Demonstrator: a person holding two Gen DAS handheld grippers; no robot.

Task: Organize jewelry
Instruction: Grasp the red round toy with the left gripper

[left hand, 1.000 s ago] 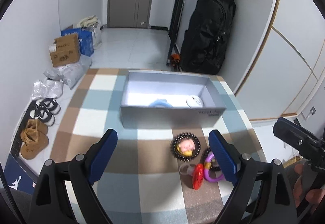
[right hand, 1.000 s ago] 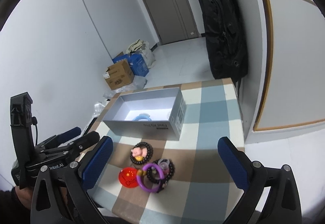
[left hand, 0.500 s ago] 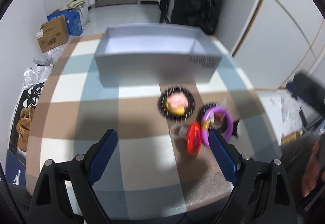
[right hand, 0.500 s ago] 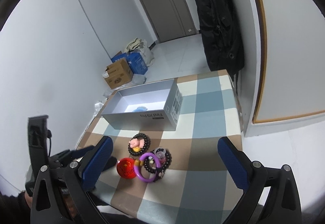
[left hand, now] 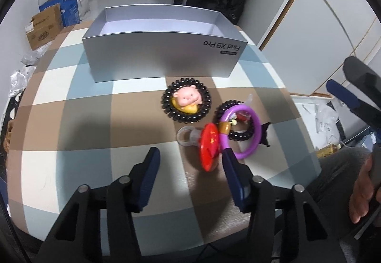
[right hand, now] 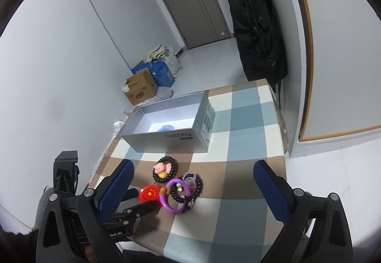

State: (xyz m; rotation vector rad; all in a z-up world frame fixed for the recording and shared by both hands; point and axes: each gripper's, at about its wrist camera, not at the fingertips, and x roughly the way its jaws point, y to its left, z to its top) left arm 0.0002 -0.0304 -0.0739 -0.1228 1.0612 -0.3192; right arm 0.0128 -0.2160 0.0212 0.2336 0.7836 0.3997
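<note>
While the checked counter (left hand: 71,105) carries everything, its widest bare stretch lies on the left of the left wrist view, running free to the near edge. An open grey box (left hand: 164,58) stands toward the far edge, with bare cloth on both flanks; a blue item (right hand: 165,128) lies inside it. Just in front of the box a black bead bracelet (left hand: 187,103) rings a pink figure. Beside it, touching one another, lie a purple ring (left hand: 247,134), a second bead bracelet (right hand: 193,188) and a red disc (left hand: 209,146), all near the counter's front edge. The left tool (left hand: 190,158) is closing, pads not yet pressing; the disc's rim sits just beside its right finger. The right tool (right hand: 193,182) stands wide apart, empty, above the cluster.
</note>
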